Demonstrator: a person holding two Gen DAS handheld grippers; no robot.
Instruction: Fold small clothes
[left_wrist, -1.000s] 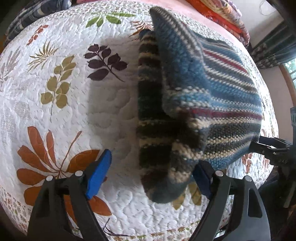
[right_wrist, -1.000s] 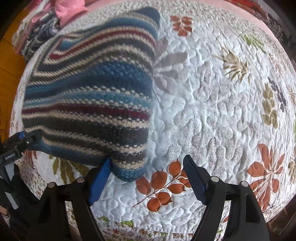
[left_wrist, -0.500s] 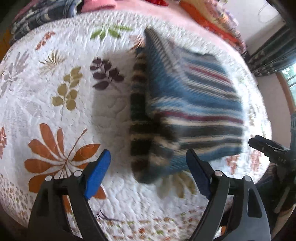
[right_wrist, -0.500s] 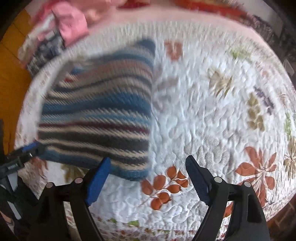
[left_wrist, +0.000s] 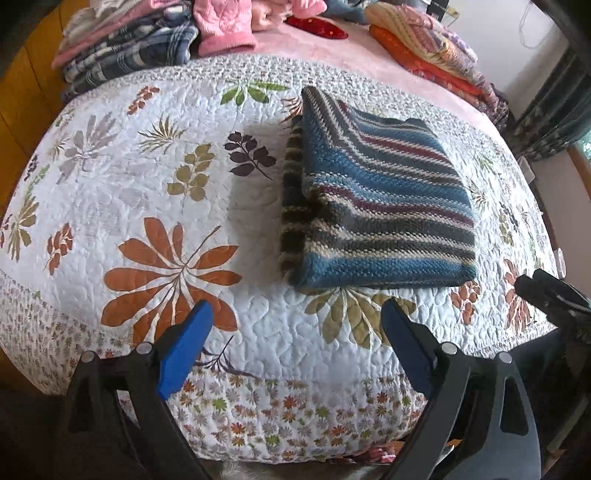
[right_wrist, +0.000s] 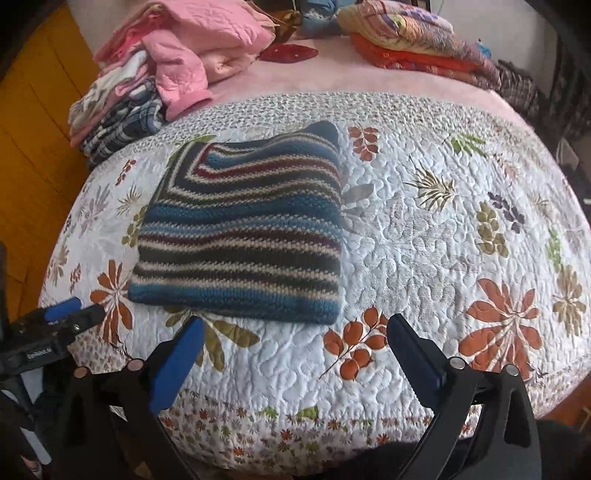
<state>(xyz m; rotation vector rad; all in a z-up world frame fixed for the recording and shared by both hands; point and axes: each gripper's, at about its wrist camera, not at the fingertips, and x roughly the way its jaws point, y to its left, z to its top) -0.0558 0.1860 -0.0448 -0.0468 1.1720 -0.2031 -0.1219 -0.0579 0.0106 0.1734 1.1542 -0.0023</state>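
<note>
The striped knitted sweater (left_wrist: 384, 206) lies folded into a neat block on the leaf-patterned quilt (left_wrist: 155, 206) covering the bed. Both grippers hang back near the quilt's front edge, the left gripper (left_wrist: 295, 343) and the right gripper (right_wrist: 291, 358) each with fingers spread wide, holding nothing. Stacks of folded clothes (right_wrist: 155, 81) sit beyond the quilt.

Blue, maroon, cream and brown striped knit (left_wrist: 384, 206) on white quilt (left_wrist: 155, 206) patterned with coloured leaves.

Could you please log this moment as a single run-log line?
left gripper: open, empty | right gripper: open, empty | striped knit: folded, on quilt
</note>
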